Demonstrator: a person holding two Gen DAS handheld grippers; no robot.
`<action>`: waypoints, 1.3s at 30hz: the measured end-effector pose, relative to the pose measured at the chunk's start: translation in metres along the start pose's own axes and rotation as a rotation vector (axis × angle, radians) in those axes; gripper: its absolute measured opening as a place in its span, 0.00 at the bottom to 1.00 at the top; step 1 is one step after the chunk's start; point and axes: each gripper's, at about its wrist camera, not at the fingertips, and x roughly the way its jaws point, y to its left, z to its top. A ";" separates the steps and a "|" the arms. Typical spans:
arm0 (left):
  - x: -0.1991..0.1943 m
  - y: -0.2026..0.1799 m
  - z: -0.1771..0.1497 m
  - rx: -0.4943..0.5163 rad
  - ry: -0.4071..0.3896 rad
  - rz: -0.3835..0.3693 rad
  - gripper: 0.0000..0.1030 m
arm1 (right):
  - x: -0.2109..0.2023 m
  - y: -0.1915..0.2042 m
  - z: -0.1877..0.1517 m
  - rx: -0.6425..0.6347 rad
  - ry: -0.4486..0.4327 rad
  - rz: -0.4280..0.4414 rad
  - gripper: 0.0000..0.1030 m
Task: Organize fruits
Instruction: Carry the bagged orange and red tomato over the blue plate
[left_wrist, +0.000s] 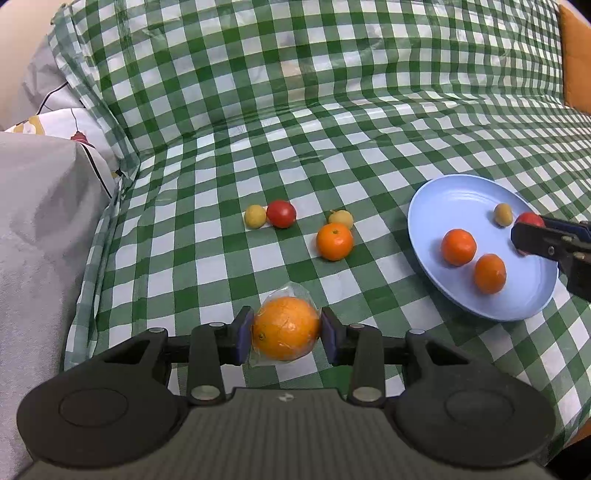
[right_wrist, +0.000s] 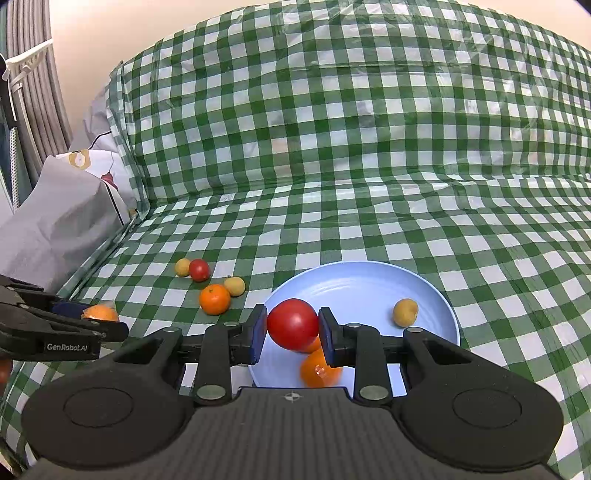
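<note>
Right claw clamped on red tomato, hovering over blue plate; bare plate at 12 o'clock. Left claw gripping wrapped orange, plate at 2 o'clock.

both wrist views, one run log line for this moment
left tongs: shut on wrapped orange | right tongs: shut on red tomato over blue plate
</note>
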 end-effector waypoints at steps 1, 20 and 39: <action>0.000 0.000 0.000 -0.001 0.000 -0.003 0.41 | 0.000 0.000 0.000 -0.002 0.000 -0.002 0.31; 0.000 0.000 0.001 -0.006 -0.002 -0.009 0.41 | 0.000 -0.004 -0.001 0.018 -0.025 -0.018 0.31; -0.016 -0.055 0.018 0.080 -0.188 -0.288 0.41 | 0.001 -0.074 -0.005 0.273 -0.056 -0.234 0.31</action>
